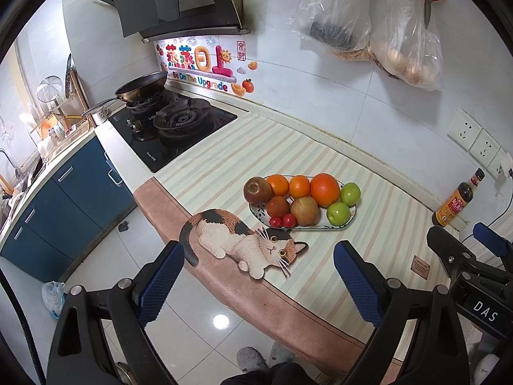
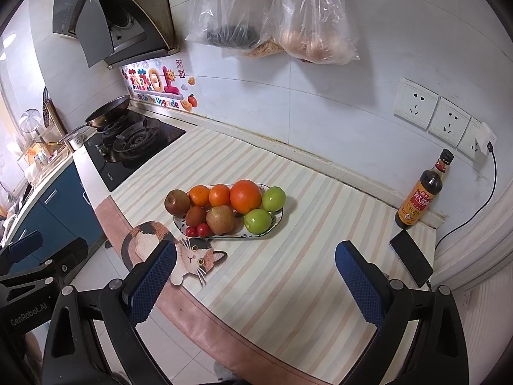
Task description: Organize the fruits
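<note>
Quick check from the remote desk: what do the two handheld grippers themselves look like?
Both match: black frames with silver bolts and two fingers faced with blue textured pads. The left gripper shows white "GenRobot.AI" lettering in the right wrist view; the right gripper shows "DAS" in the left wrist view.

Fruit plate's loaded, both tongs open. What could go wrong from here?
1. The fruit is heaped on the plate; pulling the big orange may send the green apples rolling off.
2. The cherry tomatoes are small and soft; the right tongs might crush them.
3. The phone lies within a sweep.
</note>
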Demonstrator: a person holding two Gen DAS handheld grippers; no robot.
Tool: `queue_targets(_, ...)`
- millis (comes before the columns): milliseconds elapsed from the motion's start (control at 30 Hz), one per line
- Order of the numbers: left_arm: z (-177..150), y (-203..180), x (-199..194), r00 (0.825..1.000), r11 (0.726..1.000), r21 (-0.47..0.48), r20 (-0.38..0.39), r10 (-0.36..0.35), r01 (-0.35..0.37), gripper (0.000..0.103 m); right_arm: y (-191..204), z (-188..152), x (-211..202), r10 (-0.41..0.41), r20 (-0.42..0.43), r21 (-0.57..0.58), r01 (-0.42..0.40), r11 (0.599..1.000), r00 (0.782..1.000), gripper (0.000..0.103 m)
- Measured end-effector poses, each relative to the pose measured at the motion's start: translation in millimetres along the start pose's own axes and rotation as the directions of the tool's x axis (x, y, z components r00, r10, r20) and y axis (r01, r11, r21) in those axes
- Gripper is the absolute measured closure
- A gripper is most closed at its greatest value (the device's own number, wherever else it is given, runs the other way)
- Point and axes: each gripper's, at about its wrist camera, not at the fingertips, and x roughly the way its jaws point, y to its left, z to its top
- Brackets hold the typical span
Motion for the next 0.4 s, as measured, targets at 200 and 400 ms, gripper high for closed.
queue_targets(200,-1.7,0.3,-1.1,1.0,1.0,-0.004,-0.001,0.003,-0.003,0.008,0.4,-0.9,-0.3,0.0,-0.003,0.0,0.0,1.0,1.0,0.002)
queue_targets(400,-7.0,-0.4,-4.2,1.0,1.0,-0.007,0.007,0.009,-0.009,0.008,1.3,-0.4,-0.5,0.003,-0.005,-0.003,-0.003,1.0,1.0,0.002)
